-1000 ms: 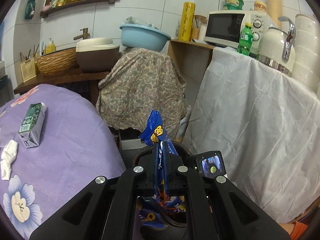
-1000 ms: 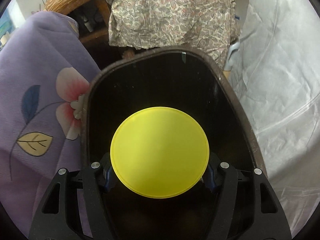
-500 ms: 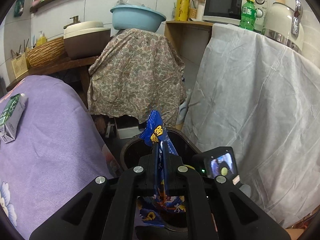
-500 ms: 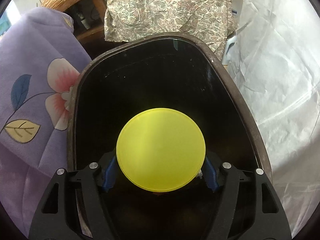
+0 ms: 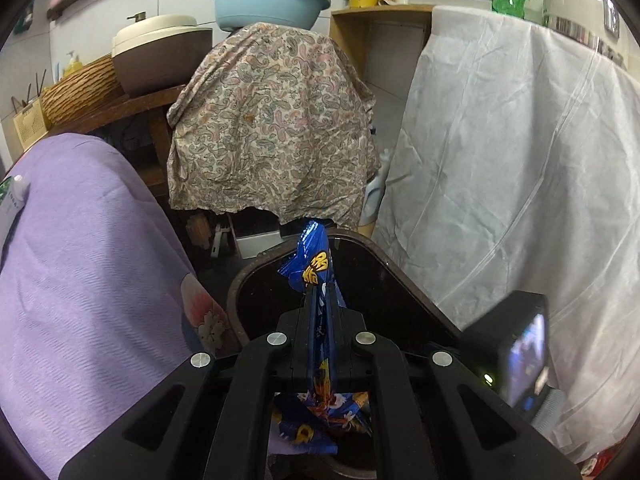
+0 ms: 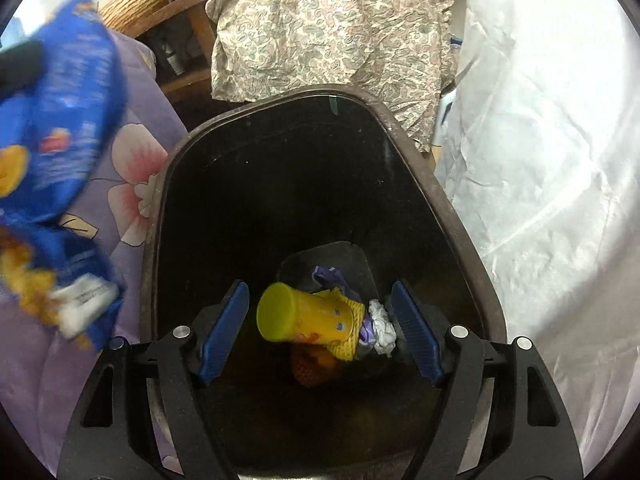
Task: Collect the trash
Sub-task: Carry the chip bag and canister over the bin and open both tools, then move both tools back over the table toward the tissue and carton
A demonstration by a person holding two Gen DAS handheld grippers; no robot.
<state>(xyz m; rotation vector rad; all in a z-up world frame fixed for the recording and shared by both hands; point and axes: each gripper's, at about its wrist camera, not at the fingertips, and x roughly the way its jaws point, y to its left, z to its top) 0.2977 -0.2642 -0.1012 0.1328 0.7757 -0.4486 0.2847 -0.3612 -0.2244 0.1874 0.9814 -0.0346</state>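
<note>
My left gripper (image 5: 320,292) is shut on a blue snack wrapper (image 5: 314,268) and holds it over the near rim of the dark brown trash bin (image 5: 404,280). The wrapper also shows, blurred, at the left of the right wrist view (image 6: 60,152). My right gripper (image 6: 320,308) is open and empty above the bin (image 6: 472,248). A yellow-lidded cup (image 6: 308,318) lies on its side at the bin's bottom with crumpled paper (image 6: 382,326) and other scraps.
A purple flowered tablecloth (image 5: 80,280) hangs left of the bin, with a carton (image 5: 12,196) at its edge. A white sheet (image 5: 520,200) covers furniture on the right. A paisley cloth (image 5: 272,128) drapes a stand behind the bin.
My right gripper has opened and the yellow-lidded cup has dropped to the bin's bottom. My left gripper has moved lower and closer to the bin with the wrapper.
</note>
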